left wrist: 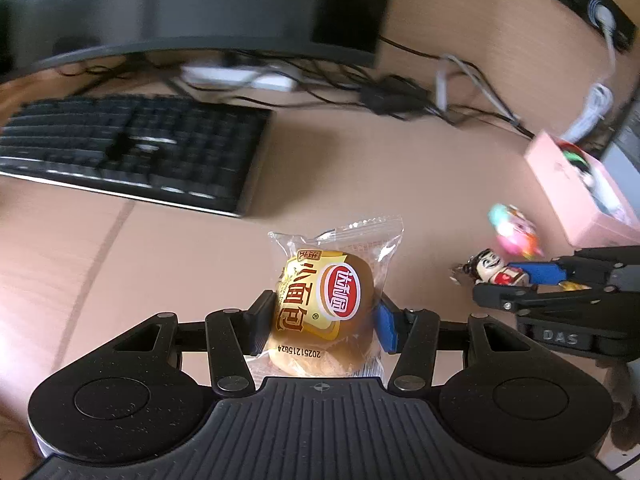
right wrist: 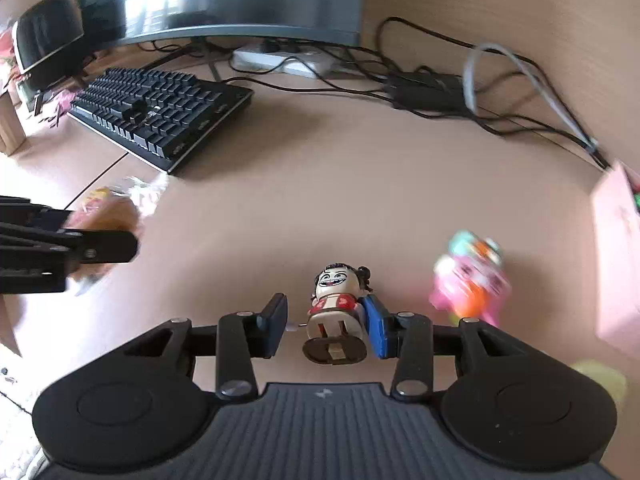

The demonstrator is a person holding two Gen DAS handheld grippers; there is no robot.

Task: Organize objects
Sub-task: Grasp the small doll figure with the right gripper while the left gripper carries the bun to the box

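My left gripper [left wrist: 324,312] is shut on a wrapped bread bun [left wrist: 328,300], a clear packet with a yellow and red label, held just above the tan desk [left wrist: 360,168]. The right wrist view shows the same bun [right wrist: 108,208] at the left edge. A small figurine [right wrist: 336,292] with a grinning face and red top lies between the fingers of my right gripper [right wrist: 324,316]. The blue right pad touches it; the left pad stands apart with a gap, so the gripper is open. The left wrist view shows this figurine [left wrist: 496,270] at the right.
A colourful pink toy [right wrist: 468,280] lies just right of the figurine. A pink box [left wrist: 568,184] stands at the far right. A black keyboard [left wrist: 132,148] and a monitor [left wrist: 192,4] sit at the back left, with tangled cables [right wrist: 424,88] behind.
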